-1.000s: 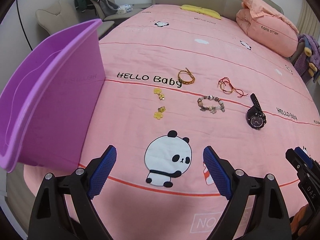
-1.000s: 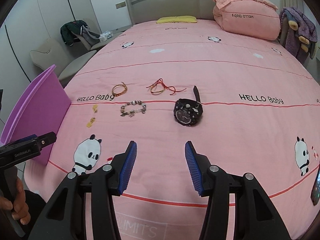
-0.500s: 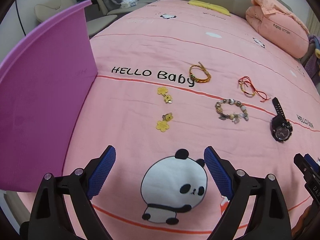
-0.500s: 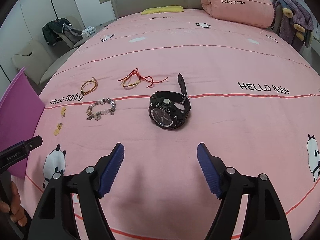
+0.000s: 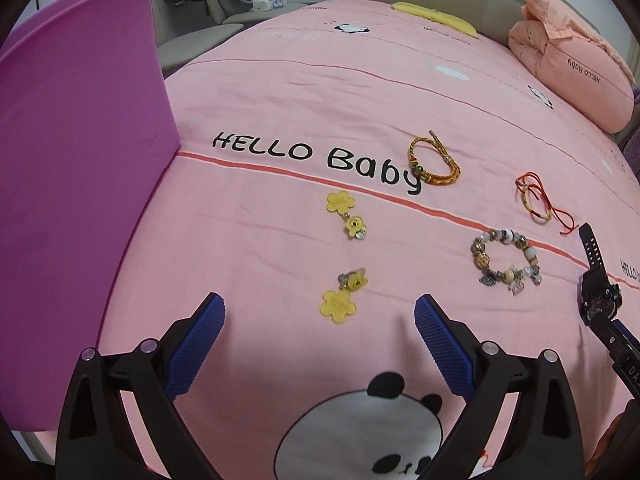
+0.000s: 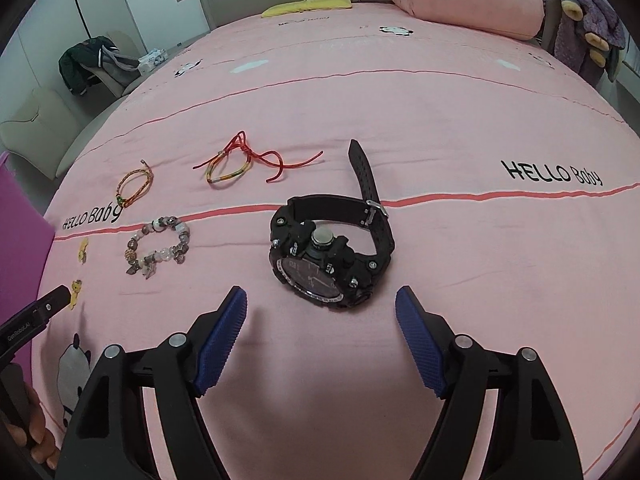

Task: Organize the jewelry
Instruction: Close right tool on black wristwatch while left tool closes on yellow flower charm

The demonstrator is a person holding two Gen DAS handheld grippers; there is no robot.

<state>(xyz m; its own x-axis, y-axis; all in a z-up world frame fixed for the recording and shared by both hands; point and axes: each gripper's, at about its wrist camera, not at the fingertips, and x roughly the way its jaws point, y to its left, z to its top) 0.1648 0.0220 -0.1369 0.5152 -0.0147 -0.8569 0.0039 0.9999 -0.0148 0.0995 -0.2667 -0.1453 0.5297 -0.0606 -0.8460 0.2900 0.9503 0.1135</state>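
Jewelry lies on a pink bed cover. In the left wrist view my left gripper [image 5: 318,316] is open, just short of the nearer yellow flower charm [image 5: 340,304]; a second yellow charm [image 5: 347,213] lies beyond. A gold braided bracelet [image 5: 434,160], a red string bracelet [image 5: 538,200] and a beaded bracelet [image 5: 506,260] lie to the right. In the right wrist view my right gripper [image 6: 320,304] is open, with its jaws either side of the near end of a black watch [image 6: 328,252]. The watch also shows in the left wrist view [image 5: 598,292].
A purple bin [image 5: 76,184] stands at the left edge of the bed. A pink pillow [image 6: 468,0] and a yellow cloth [image 6: 306,5] lie at the head of the bed. Chairs with clothes [image 6: 92,68] stand at the left. The beaded bracelet [image 6: 160,248] lies left of the watch.
Both grippers have moved forward and lower toward the cover: the left toward the yellow charms, the right toward the black watch. The right jaws opened wider.
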